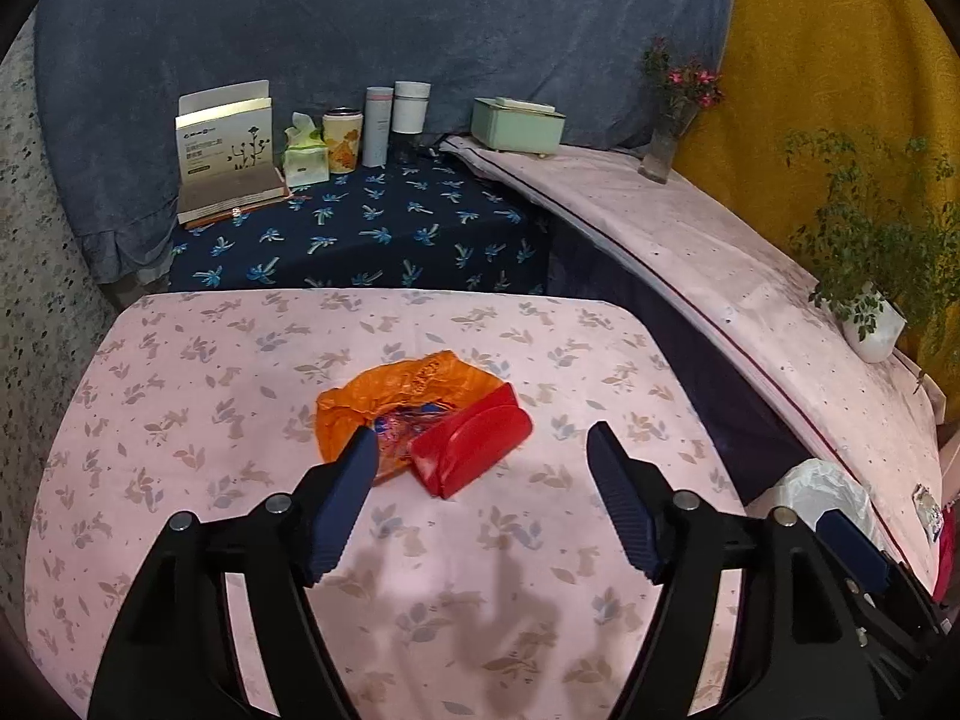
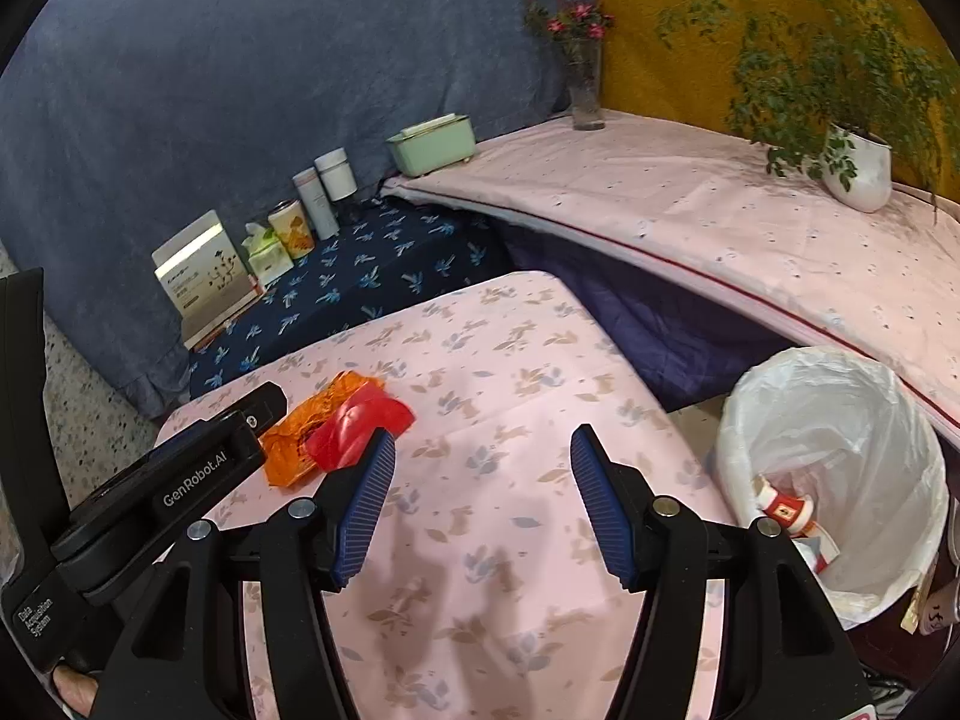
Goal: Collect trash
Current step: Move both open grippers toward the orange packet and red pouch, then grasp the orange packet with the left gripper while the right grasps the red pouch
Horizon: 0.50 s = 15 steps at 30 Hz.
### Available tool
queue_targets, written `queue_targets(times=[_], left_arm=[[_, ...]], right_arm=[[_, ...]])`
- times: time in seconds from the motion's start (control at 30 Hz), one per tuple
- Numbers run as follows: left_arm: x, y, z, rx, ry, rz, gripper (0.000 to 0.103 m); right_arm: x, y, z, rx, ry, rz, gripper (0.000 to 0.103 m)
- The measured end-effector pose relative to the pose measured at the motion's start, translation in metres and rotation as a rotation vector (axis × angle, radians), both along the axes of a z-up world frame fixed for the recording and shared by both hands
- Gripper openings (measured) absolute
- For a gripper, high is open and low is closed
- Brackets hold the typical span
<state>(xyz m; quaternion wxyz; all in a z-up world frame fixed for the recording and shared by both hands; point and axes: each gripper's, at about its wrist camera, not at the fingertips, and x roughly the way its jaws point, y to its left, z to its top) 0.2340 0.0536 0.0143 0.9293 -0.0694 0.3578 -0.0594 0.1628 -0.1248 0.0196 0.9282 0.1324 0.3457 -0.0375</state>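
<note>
An orange plastic wrapper (image 1: 384, 399) and a red plastic piece (image 1: 474, 444) lie together on the pink floral table (image 1: 210, 372). My left gripper (image 1: 483, 450) is open, just above and short of them, its left fingertip over the wrapper's edge. In the right wrist view the wrapper (image 2: 300, 438) and red piece (image 2: 360, 417) lie to the left, partly behind the left gripper's body (image 2: 180, 480). My right gripper (image 2: 483, 450) is open and empty over bare tablecloth (image 2: 510, 372). A white-lined trash bin (image 2: 840, 450) with some trash inside stands right of the table.
Behind the table, a blue patterned surface (image 1: 384, 228) holds a box (image 1: 228, 150), tissue pack (image 1: 306, 150), cans and bottles. A pink-covered shelf (image 2: 720, 210) at right bears a green box (image 2: 432, 144), flower vase (image 2: 585, 84) and potted plant (image 2: 858, 162).
</note>
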Motion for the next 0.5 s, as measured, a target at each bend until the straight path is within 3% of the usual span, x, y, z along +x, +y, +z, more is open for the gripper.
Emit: queue_targets(times=[0.3,0.5], left_arm=[[0.026,0.052,-0.03,0.046,0.04,0.077,0.077],[0.055,0.076,-0.055,0.047,0.083,0.105,0.082]], right_arm=[[0.036,0.042,-0.035,0.046,0.076,0.042,0.06],[0.065,0.063,-0.064,0.091,0.123,0.061,0.065]])
